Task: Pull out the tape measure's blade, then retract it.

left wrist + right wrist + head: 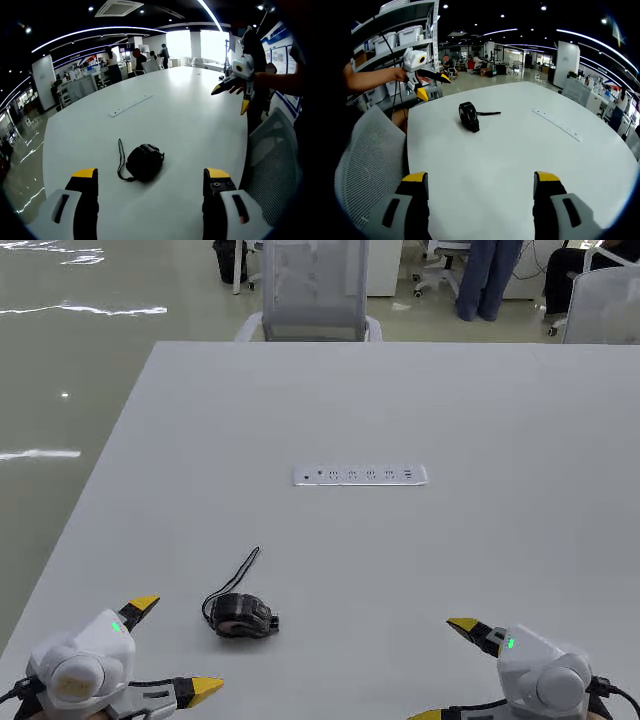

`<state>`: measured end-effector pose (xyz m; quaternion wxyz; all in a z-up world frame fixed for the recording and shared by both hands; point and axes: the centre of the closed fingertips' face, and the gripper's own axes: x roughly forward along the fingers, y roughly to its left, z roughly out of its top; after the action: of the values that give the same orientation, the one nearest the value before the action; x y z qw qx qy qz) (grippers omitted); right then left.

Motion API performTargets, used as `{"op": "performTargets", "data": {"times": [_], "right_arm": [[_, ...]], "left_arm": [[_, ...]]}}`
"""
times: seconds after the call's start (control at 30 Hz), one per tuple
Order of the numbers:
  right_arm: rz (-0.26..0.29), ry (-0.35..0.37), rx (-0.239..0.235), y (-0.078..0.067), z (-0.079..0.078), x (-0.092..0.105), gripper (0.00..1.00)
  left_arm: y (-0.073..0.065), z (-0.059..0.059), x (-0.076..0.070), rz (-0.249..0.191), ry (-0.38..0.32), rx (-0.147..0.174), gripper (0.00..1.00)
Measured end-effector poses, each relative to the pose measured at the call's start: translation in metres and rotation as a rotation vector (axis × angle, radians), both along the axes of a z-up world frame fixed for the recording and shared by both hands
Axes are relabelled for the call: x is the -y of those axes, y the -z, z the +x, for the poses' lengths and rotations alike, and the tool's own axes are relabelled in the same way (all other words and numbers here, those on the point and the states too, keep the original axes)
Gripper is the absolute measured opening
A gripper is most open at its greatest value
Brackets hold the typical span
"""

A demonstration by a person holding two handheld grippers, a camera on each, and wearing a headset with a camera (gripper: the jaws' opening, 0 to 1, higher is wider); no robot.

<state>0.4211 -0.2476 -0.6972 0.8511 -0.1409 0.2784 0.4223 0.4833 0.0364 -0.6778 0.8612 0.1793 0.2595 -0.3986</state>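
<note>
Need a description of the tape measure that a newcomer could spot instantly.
On the big white table, look at the near side, closer than the white power strip at its centre. The tape measure lies just ahead of the left gripper: a small rounded black case trailing a thin black cord, unlike the long flat white strip.

The tape measure [241,615] is too small to show its blade, probably retracted, and the right gripper [442,670] is cropped below.
</note>
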Motion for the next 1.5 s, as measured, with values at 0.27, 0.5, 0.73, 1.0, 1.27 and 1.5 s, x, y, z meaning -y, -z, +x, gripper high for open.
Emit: {"op": "performTargets", "data": {"times": [0.27,0.5,0.73,1.0,1.27,1.5], "right_arm": [[-0.008,-0.053,0.029,-0.003,0.005,-0.004,0.83],[-0.031,-0.095,0.047,-0.003,0.014,-0.009,0.77],[-0.043,-0.123,0.047,-0.003,0.024,-0.012,0.73],[-0.052,-0.163,0.046,0.002,0.035,-0.017,0.68],[-0.052,-0.207,0.047,0.007,0.046,-0.026,0.63],[-0.05,-0.246,0.049,0.011,0.055,-0.038,0.6]], "left_arm": [[0.008,0.005,0.0,0.051,0.062,-0.012,0.77],[0.011,0.013,0.001,0.082,0.101,-0.017,0.75],[0.014,0.022,0.001,0.114,0.14,-0.029,0.71],[0.022,0.032,0.003,0.146,0.181,-0.038,0.68],[0.032,0.04,0.01,0.186,0.234,-0.048,0.64],[0.043,0.042,0.017,0.219,0.313,-0.065,0.58]]}}
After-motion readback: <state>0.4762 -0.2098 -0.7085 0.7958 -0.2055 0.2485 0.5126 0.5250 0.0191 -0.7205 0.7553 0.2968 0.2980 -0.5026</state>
